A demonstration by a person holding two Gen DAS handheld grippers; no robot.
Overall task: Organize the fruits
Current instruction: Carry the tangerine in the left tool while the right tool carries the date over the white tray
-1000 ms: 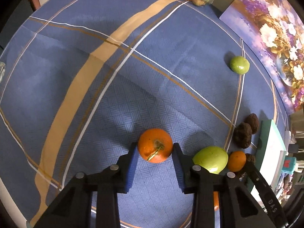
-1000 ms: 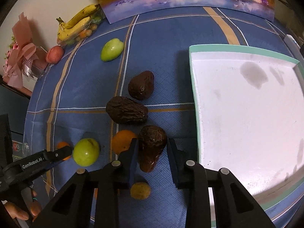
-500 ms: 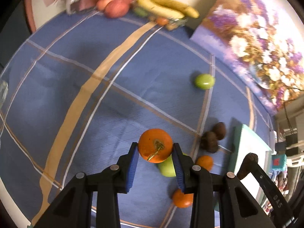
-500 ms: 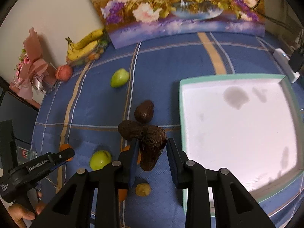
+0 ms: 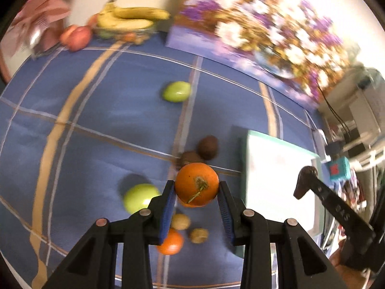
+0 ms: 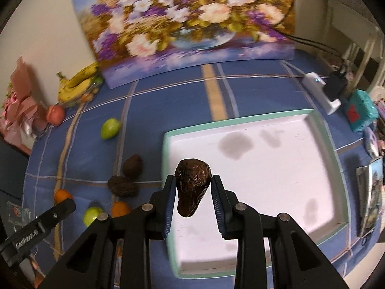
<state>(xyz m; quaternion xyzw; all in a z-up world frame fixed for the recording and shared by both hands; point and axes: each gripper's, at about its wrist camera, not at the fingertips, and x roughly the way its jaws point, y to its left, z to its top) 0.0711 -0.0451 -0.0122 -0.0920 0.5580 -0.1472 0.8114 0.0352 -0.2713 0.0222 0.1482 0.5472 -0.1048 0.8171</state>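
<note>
Each hand carries a fruit clear of the cloth. The left gripper (image 5: 195,192) is clamped on an orange (image 5: 196,184), pinched at its widest part so it cannot roll out. The right gripper (image 6: 191,195) grips a wrinkled dark fruit (image 6: 191,186), perhaps an avocado, above the near edge of the white tray (image 6: 324,130), presumably its destination. The left view alone shows two small brownish fruits (image 5: 180,221) and another orange below; it is blurred. Only the right view shows the whole tray, nothing in it.
</note>
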